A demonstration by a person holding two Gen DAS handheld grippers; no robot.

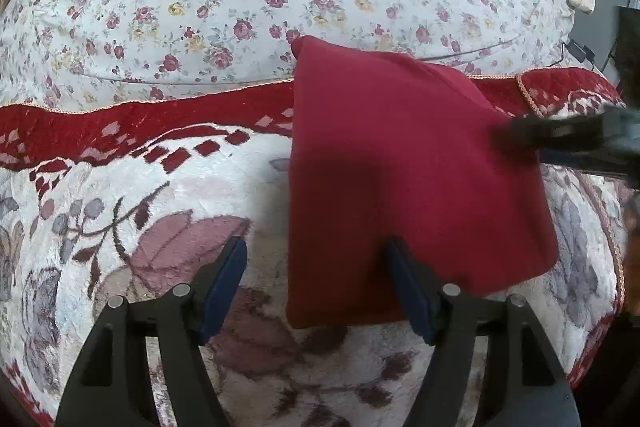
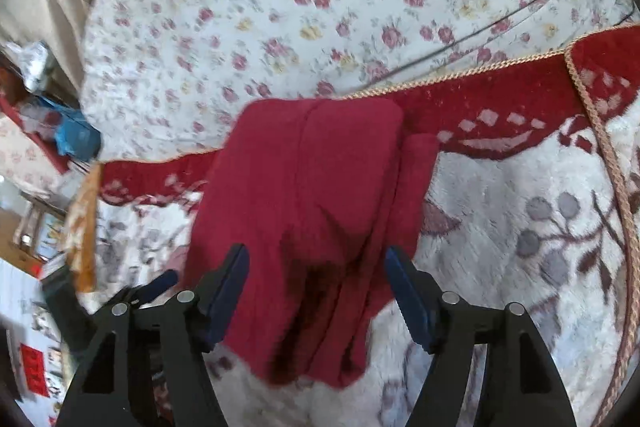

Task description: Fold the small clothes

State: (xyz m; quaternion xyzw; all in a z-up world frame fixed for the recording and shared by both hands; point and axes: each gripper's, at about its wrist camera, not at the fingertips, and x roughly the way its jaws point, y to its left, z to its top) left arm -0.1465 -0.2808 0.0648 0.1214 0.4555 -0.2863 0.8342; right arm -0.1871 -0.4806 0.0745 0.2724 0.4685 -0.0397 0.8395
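Red knit garment [image 1: 404, 179], folded to a compact block, right of centre frame on a plush floral blanket [image 1: 120, 211].
Left gripper [image 1: 316, 287]: jaws wide apart, empty, at the lower edge. Right gripper [image 2: 316, 291]: spread wide, gripping nothing, above the layered end, likely released to let the fold settle.

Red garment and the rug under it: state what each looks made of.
Red garment: soft matte knit, probably fleece or cotton jersey; it drapes in limp folds without shine. Rug: short plush pile, likely synthetic; its fuzzy nap has a slight sheen, and braided cord edges it.
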